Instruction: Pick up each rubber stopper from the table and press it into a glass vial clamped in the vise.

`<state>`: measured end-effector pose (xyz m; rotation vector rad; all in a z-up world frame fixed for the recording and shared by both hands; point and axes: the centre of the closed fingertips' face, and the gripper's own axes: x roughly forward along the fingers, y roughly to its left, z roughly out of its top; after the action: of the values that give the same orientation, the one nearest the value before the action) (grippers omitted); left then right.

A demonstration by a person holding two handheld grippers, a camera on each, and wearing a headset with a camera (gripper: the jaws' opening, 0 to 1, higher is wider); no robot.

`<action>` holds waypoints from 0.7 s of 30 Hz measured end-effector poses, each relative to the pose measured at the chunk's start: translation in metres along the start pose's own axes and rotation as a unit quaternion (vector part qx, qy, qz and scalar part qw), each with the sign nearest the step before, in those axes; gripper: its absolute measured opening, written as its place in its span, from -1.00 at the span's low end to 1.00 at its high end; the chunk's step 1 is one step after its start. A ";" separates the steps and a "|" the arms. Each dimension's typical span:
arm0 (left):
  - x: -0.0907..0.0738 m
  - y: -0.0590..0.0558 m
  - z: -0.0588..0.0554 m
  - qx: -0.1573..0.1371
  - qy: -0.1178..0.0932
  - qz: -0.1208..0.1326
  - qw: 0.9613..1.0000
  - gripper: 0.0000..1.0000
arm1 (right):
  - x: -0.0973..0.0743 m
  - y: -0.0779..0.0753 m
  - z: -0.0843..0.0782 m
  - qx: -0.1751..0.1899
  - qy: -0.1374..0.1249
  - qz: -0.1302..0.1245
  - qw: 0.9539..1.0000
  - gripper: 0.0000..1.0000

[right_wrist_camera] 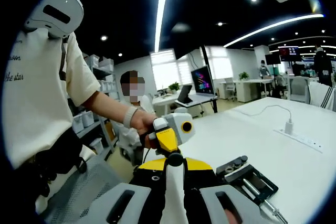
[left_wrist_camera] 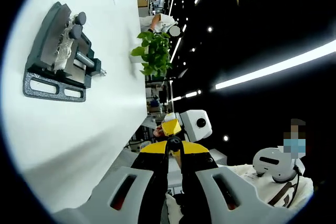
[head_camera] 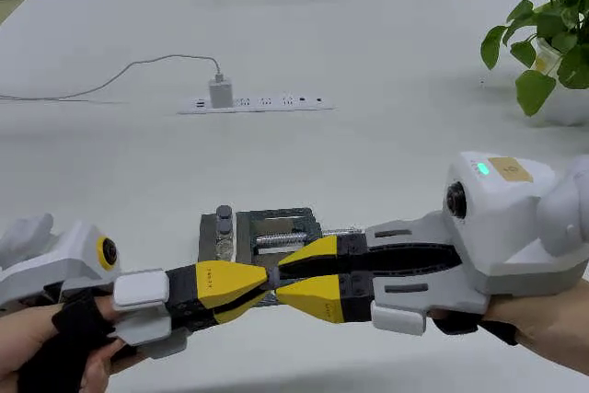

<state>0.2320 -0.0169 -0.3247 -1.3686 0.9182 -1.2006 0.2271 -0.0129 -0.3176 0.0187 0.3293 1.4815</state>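
Note:
My left gripper (head_camera: 267, 281) comes in from the left and my right gripper (head_camera: 279, 279) from the right; their yellow tips meet just above the near side of the vise (head_camera: 276, 227). Both jaw pairs are closed, and a small dark rubber stopper (left_wrist_camera: 175, 141) sits pinched where the tips touch, seen also as a dark stopper (right_wrist_camera: 175, 158) in the right gripper view. Glass vials (head_camera: 224, 236) with dark stoppers on top stand clamped at the left end of the vise. The vise (left_wrist_camera: 58, 51) lies upper left in the left gripper view, the vise (right_wrist_camera: 247, 177) lower right in the right gripper view.
A white power strip (head_camera: 267, 103) with a plugged-in charger (head_camera: 221, 92) and its cable lies across the middle of the white table (head_camera: 386, 144). A potted plant (head_camera: 552, 25) stands at the far right. Another person (right_wrist_camera: 131, 90) sits beyond the table's end.

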 end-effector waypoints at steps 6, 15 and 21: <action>0.001 -0.001 0.001 0.002 -0.003 -0.004 1.000 -0.91 | 0.000 0.000 0.001 0.011 -0.003 -0.001 1.000 -0.88; -0.001 0.003 0.001 0.035 -0.005 0.007 0.999 -0.90 | 0.002 0.000 -0.004 0.015 0.006 -0.001 1.000 -0.89; -0.003 0.012 0.005 0.097 -0.009 0.045 0.994 -0.32 | 0.003 -0.004 -0.015 0.030 0.025 -0.010 0.999 -0.89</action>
<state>0.2372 -0.0146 -0.3368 -1.1693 0.8196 -1.1758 0.2277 -0.0132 -0.3332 0.0272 0.4128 1.4541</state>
